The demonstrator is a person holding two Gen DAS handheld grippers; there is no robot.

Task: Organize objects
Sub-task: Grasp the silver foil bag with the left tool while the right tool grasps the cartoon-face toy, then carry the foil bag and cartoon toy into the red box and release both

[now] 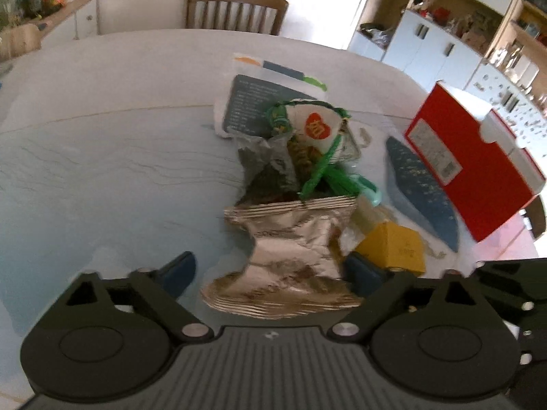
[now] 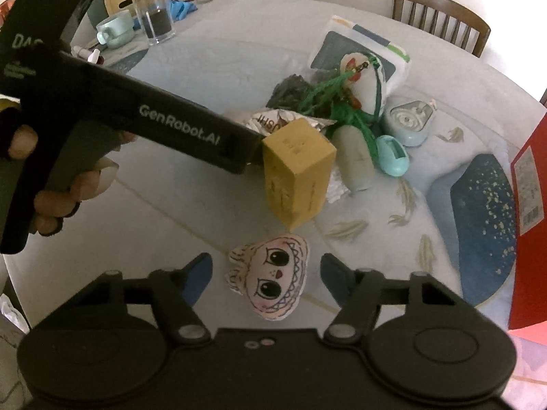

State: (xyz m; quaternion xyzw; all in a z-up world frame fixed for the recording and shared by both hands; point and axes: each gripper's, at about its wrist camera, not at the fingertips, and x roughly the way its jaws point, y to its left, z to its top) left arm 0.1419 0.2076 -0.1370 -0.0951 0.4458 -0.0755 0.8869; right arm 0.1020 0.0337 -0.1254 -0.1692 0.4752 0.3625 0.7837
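A pile of small objects lies mid-table: a crumpled silver foil packet [image 1: 287, 259], a yellow box [image 1: 393, 249], a white pouch with green cord [image 1: 314, 126] and a dark printed packet [image 1: 253, 106]. My left gripper [image 1: 273, 273] is open with its blue fingertips either side of the foil packet. In the right wrist view the left gripper's body [image 2: 177, 130] reaches in from the left, up against the yellow box [image 2: 297, 174]. My right gripper [image 2: 266, 273] is open around a white plush face with big eyes [image 2: 273, 280] on the table.
A red box [image 1: 471, 164] stands at the right on a blue placemat [image 1: 424, 188]. A teal clip [image 2: 393, 155], a pale oval case [image 2: 355, 157] and a round blue device [image 2: 410, 119] lie by the pile. A glass jar [image 2: 154, 7] and cup [image 2: 114, 29] stand far left. Chair [image 1: 236, 10] behind the table.
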